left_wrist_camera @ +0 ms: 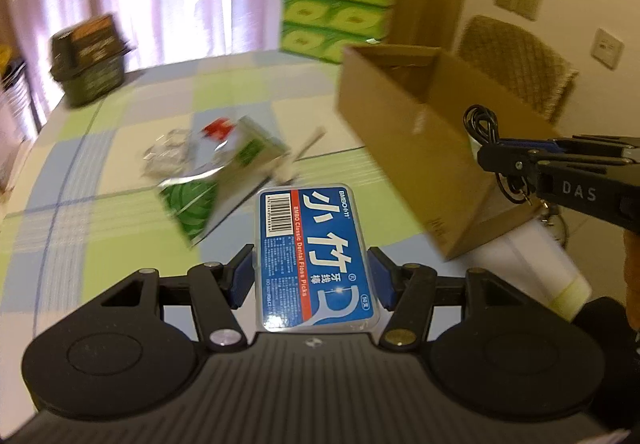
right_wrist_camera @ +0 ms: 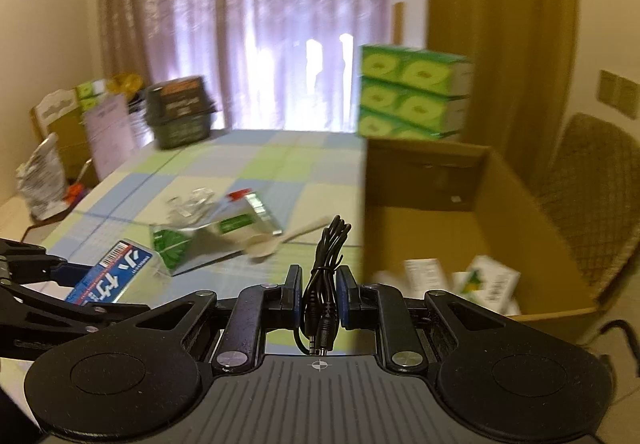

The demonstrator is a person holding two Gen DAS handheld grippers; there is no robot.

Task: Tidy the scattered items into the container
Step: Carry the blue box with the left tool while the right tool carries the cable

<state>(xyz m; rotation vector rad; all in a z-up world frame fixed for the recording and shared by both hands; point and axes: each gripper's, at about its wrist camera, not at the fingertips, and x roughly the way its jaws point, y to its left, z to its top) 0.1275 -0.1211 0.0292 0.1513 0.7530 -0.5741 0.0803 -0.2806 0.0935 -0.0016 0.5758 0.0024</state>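
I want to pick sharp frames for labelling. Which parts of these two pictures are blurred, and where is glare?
Left wrist view: the floss pick box is sharp, the cardboard box and green carton are smeared. Right wrist view: the black cable is sharp, the table blurred, the curtain glares.

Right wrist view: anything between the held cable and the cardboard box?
Nothing. The right gripper holds the black cable beside the cardboard box wall; only tablecloth lies between.

matt cardboard box (right_wrist_camera: pixel 516 204), glossy foil pouch (right_wrist_camera: pixel 224 232)
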